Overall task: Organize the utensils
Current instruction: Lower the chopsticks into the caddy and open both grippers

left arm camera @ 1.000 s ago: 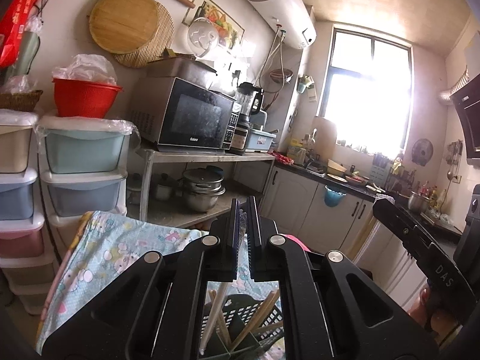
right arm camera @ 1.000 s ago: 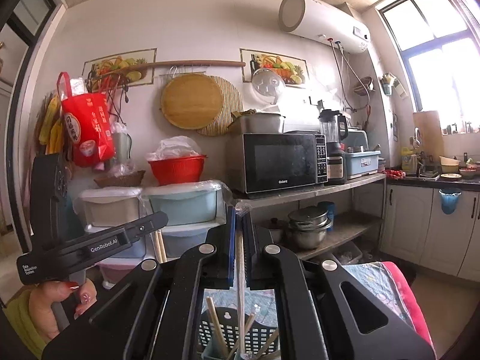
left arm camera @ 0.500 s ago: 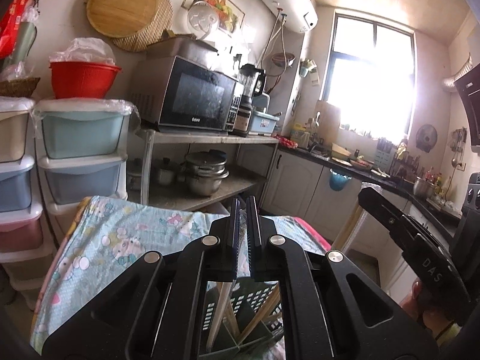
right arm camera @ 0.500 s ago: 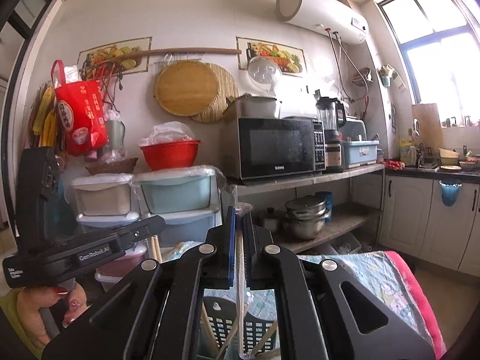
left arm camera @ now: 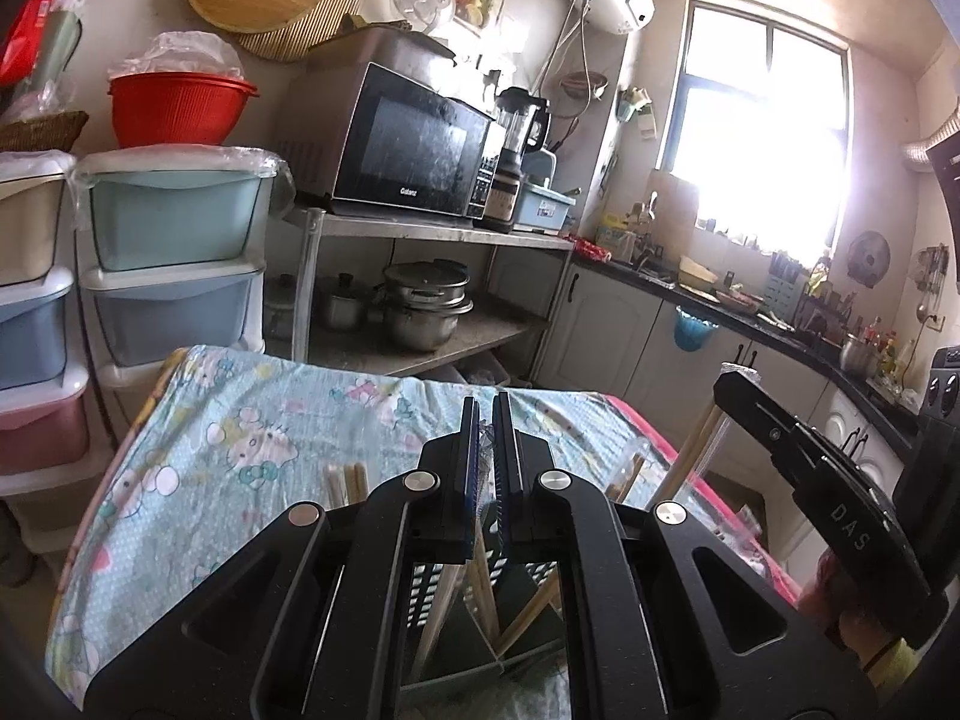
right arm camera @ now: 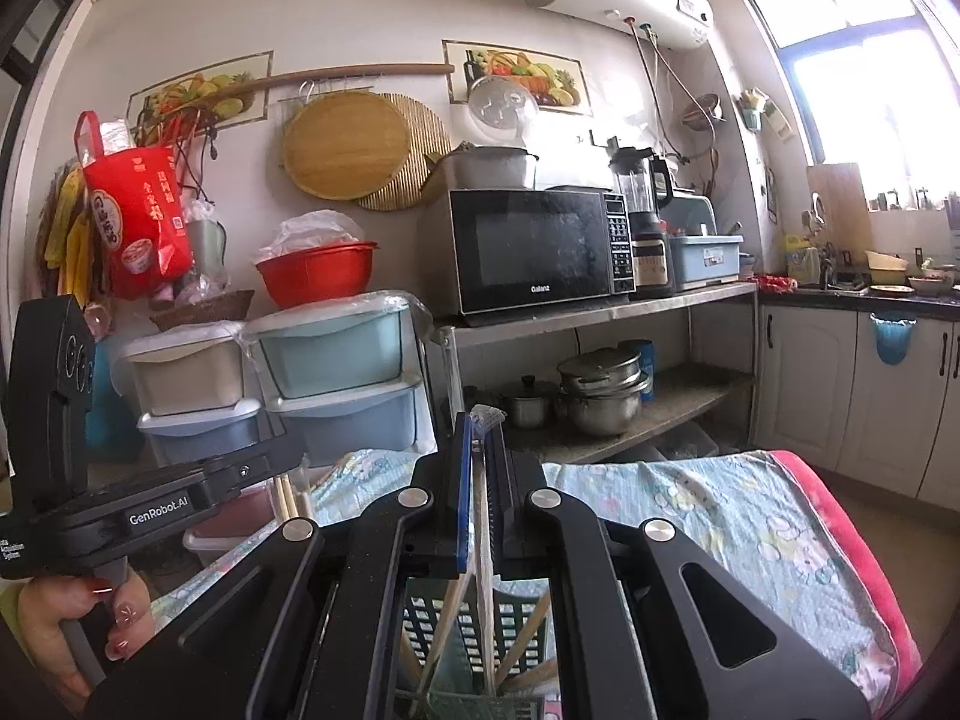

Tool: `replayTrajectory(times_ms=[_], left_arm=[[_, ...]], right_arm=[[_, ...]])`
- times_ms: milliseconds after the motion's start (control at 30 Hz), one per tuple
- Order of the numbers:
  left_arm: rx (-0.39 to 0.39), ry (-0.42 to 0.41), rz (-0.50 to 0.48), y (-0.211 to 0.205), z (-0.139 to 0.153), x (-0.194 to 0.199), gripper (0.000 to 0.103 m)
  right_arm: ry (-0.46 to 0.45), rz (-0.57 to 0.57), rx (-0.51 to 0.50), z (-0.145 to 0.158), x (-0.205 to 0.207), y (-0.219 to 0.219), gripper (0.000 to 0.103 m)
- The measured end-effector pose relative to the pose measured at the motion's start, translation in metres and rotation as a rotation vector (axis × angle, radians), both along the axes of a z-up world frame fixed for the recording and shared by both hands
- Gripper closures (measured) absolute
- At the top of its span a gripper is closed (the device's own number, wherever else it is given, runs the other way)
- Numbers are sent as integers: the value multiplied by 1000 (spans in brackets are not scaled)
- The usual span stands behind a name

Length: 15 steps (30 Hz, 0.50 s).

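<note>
My left gripper (left arm camera: 486, 420) is shut on a plastic-wrapped pair of chopsticks (left arm camera: 447, 606) that hangs down into a dark slotted utensil basket (left arm camera: 432, 594). My right gripper (right arm camera: 478, 441) is shut on another wrapped pair of chopsticks (right arm camera: 485, 570), held upright over the same basket (right arm camera: 474, 624). Several wooden chopsticks lean inside the basket. More chopsticks (left arm camera: 345, 483) lie on the cartoon-print tablecloth (left arm camera: 240, 444) to the left. The right gripper's body (left arm camera: 828, 510) shows at the right of the left wrist view, and the left gripper's body (right arm camera: 150, 510) at the left of the right wrist view.
Stacked plastic drawers (left arm camera: 174, 264) stand left of the table. A metal shelf holds a microwave (left arm camera: 396, 144) above and pots (left arm camera: 426, 306) below. Kitchen cabinets and a counter (left arm camera: 690, 324) run under the window at the right.
Both grippers have tilted and dropped lower over the basket, each with its wrapped chopsticks still held. More of the tablecloth shows in both views.
</note>
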<state>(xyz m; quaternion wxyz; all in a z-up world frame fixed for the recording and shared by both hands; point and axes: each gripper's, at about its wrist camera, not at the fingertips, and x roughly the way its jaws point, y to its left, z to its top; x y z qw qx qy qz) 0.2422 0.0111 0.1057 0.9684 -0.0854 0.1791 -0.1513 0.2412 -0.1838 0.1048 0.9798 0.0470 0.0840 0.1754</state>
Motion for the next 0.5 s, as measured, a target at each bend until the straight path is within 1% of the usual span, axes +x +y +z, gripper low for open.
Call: replayTrajectory(times_ms=[133, 233, 333, 367, 433, 467, 500], left_arm=[[4, 15, 3, 0, -6, -2, 100], [4, 27, 8, 2, -9, -3, 100], [-1, 41, 11, 5, -12, -5, 100], [-3, 45, 12, 6, -13, -5, 100], [-4, 50, 14, 7, -15, -8, 98], [-7, 51, 16, 7, -15, -9, 95], [-9, 55, 18, 8, -16, -10, 89]], right_arm=[[32, -10, 8, -5, -1, -5, 97], [53, -22, 17, -8, -4, -10, 90], [63, -29, 22, -11, -7, -14, 87], [69, -31, 24, -11, -8, -15, 85], [77, -37, 28, -13, -10, -19, 81], [82, -41, 29, -14, -12, -21, 81], [86, -43, 29, -15, -13, -22, 80]])
